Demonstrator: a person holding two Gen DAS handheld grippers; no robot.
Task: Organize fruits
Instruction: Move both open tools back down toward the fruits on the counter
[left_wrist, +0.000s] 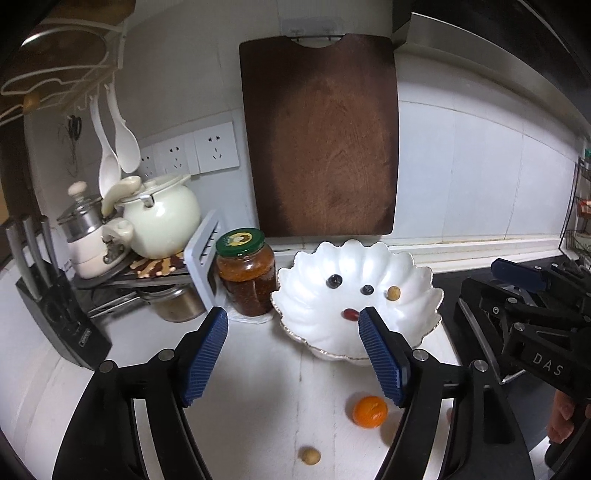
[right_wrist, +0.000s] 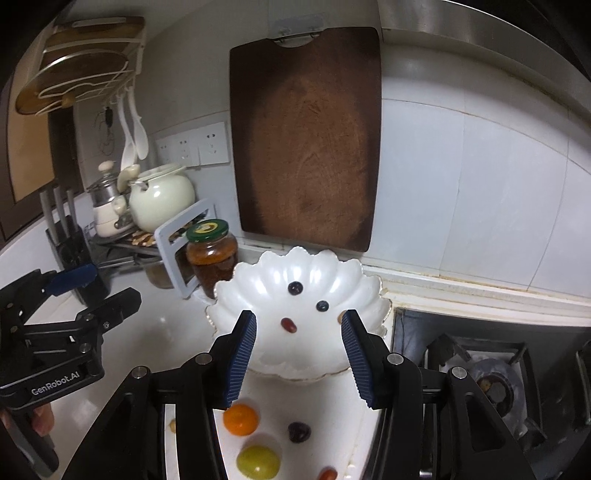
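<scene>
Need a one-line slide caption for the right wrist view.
Open right gripper above white scalloped bowl holding four small fruits; orange on counter.

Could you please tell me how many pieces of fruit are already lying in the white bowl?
4. In the white bowl: a dark berry towards the back, a second dark berry, a red fruit near the front, and a tan fruit at right. None seems hidden.

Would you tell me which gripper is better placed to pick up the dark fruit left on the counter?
Probably the right. The dark fruit lies just below the open right gripper, between its fingers, in its own view. The left gripper is open too, but its view shows no dark fruit on the counter.
</scene>
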